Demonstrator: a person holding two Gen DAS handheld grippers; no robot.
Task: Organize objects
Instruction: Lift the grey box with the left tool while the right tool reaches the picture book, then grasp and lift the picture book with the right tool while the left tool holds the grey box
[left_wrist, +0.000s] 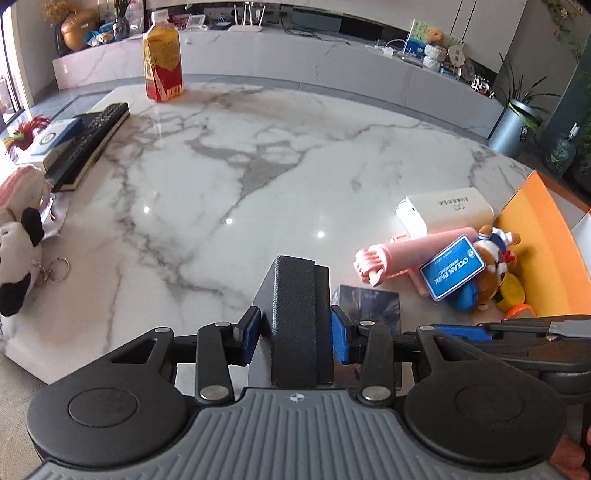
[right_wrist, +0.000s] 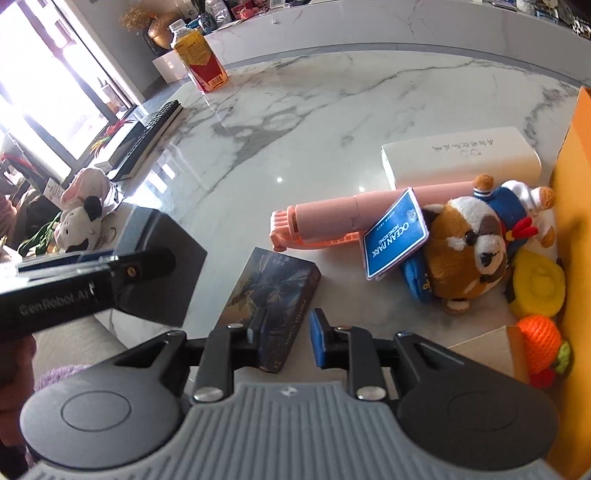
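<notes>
Left claw (left_wrist: 293, 334) is clamping a dark grey box (left_wrist: 299, 317) between its blue pads, carrying it above the near edge of the marble desk (left_wrist: 258, 177), while the right claw (right_wrist: 288, 334) is hanging part open and empty over the dark picture box (right_wrist: 271, 295) lying flat just beyond its tips. Right of that, the pink gadget (right_wrist: 325, 218), blue card (right_wrist: 395, 236) and plush dog (right_wrist: 476, 243) are crowding against the orange bin (right_wrist: 576, 229). The two claws are working close together; a careless swing risks knocking the grey box loose or shoving the picture box off the near edge.
</notes>
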